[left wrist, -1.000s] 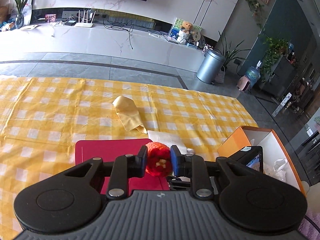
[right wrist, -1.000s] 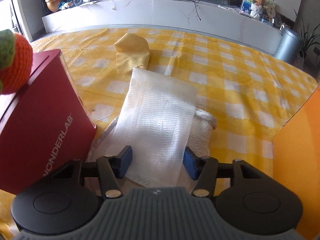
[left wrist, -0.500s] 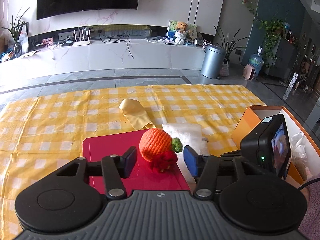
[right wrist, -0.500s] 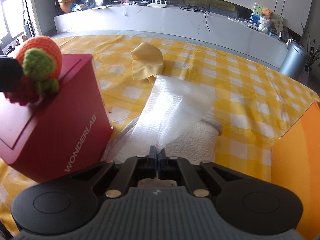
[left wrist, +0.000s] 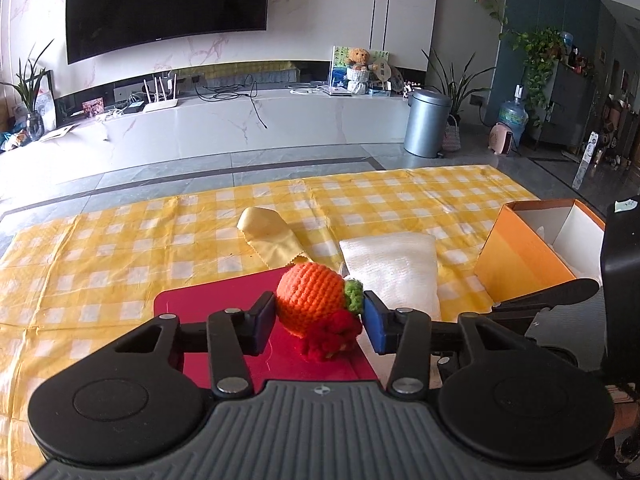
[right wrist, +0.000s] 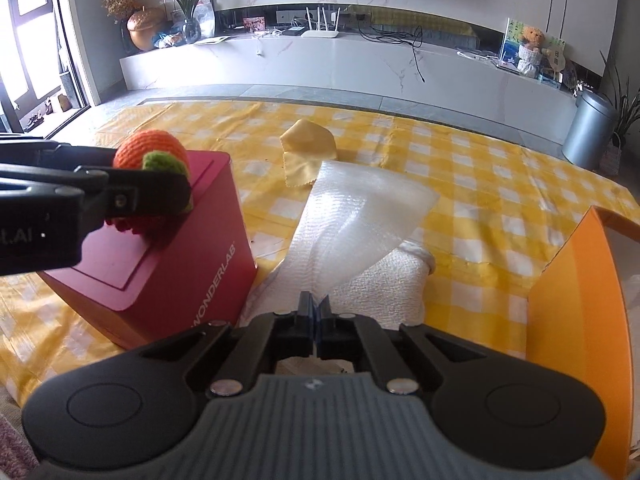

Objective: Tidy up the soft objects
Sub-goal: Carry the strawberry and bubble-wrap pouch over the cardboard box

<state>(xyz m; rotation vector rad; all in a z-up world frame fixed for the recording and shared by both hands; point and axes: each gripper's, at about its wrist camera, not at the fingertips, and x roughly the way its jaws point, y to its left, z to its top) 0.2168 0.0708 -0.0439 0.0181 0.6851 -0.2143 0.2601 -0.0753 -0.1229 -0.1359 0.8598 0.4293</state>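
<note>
An orange crocheted fruit toy (left wrist: 310, 300) with green and red parts lies on the lid of a red box (left wrist: 208, 304). My left gripper (left wrist: 319, 316) is shut on the toy, a pad on each side of it. The toy (right wrist: 150, 152) and red box (right wrist: 160, 264) also show in the right wrist view. My right gripper (right wrist: 316, 312) is shut on a sheet of clear bubble wrap (right wrist: 360, 216) and lifts its near end off a white towel (right wrist: 384, 284). A yellow cloth (left wrist: 272, 236) lies further back on the checked tablecloth.
An open orange box (left wrist: 532, 248) stands at the right, with white contents. It fills the right edge of the right wrist view (right wrist: 580, 300). The yellow checked tablecloth (left wrist: 100, 248) covers the table. A grey bin (left wrist: 426, 122) stands on the floor beyond.
My left gripper let the toy down on the red box, opened, then closed on it again. My right gripper shut on the bubble wrap and lifted its near end.
</note>
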